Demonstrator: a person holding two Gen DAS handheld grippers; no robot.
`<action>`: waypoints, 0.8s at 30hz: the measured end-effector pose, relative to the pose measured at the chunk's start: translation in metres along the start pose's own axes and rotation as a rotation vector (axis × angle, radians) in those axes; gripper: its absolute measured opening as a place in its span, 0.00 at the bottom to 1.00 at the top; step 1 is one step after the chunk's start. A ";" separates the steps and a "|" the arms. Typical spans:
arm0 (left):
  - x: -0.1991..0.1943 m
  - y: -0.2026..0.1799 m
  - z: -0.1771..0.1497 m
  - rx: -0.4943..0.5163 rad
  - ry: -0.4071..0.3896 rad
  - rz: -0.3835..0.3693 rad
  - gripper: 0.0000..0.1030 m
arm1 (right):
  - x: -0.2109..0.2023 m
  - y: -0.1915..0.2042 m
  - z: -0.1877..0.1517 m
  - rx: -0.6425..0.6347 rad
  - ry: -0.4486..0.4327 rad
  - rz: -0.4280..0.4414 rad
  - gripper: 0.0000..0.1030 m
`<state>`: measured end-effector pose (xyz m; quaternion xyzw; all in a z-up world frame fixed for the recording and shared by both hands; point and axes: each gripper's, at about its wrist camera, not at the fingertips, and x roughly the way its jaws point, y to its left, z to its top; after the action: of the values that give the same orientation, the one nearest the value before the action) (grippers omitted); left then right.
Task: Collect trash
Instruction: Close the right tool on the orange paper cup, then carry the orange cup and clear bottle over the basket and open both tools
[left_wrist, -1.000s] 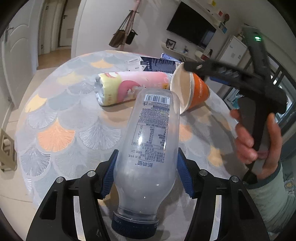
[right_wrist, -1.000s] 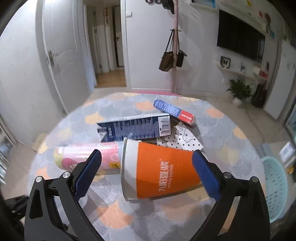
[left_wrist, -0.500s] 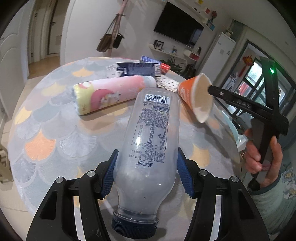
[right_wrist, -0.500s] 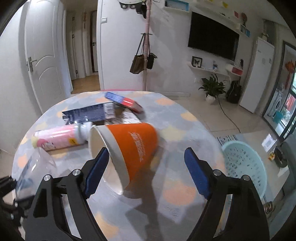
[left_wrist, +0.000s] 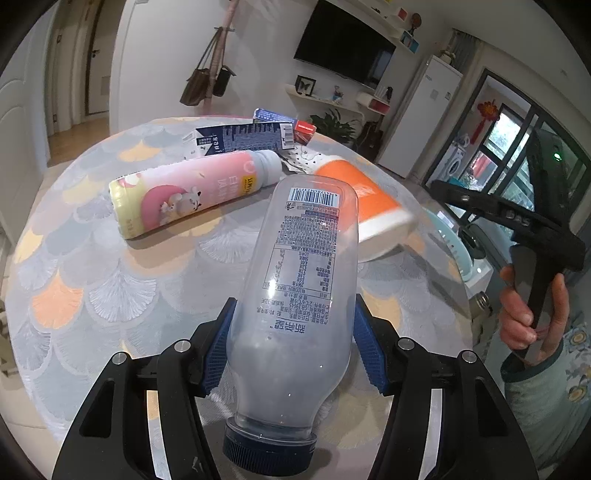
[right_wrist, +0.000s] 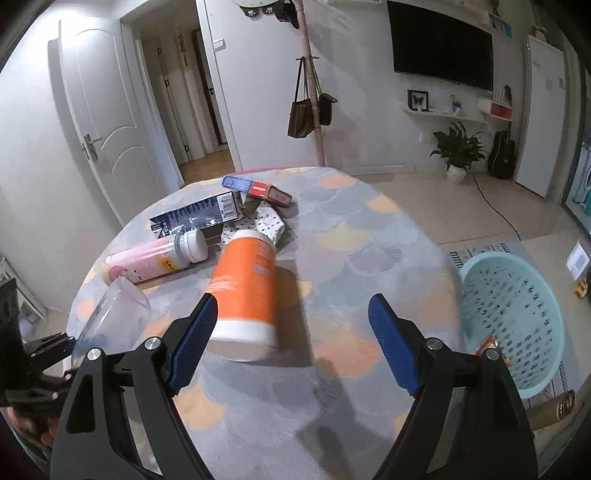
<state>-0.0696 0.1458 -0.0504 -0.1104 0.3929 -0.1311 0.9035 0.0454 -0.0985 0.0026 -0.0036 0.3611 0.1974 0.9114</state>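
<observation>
My left gripper (left_wrist: 291, 354) is shut on a clear plastic bottle (left_wrist: 299, 288) with a dark blue cap, held above the round table (left_wrist: 92, 258). My right gripper (right_wrist: 295, 343) is open and empty. An orange paper cup (right_wrist: 245, 291) lies on its side on the table, next to the right gripper's left finger; it also shows in the left wrist view (left_wrist: 369, 214). A pink bottle (left_wrist: 192, 192), a dark carton (left_wrist: 240, 138) and a red-blue box (right_wrist: 258, 188) lie further back. A light blue basket (right_wrist: 513, 317) stands on the floor to the right.
A crumpled dotted paper (right_wrist: 267, 221) lies behind the cup. A coat stand with bags (right_wrist: 310, 107), a potted plant (right_wrist: 458, 151) and a white door (right_wrist: 107, 122) stand beyond the table. The table edge lies near the basket.
The orange cup has come out of my right gripper and lies on the table, rim toward me. The right gripper has swung right toward the basket. The left gripper still holds the bottle.
</observation>
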 end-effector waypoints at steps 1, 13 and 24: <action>-0.001 0.000 0.000 0.001 -0.003 0.001 0.56 | 0.008 0.003 0.001 -0.003 0.007 -0.019 0.77; -0.001 0.013 -0.002 -0.033 -0.001 0.015 0.56 | 0.083 0.014 0.001 0.100 0.136 0.129 0.78; 0.001 0.005 0.000 -0.034 -0.005 0.001 0.56 | 0.084 0.038 -0.004 0.053 0.139 0.110 0.55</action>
<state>-0.0677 0.1504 -0.0529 -0.1258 0.3928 -0.1237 0.9025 0.0842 -0.0340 -0.0509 0.0266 0.4282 0.2368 0.8717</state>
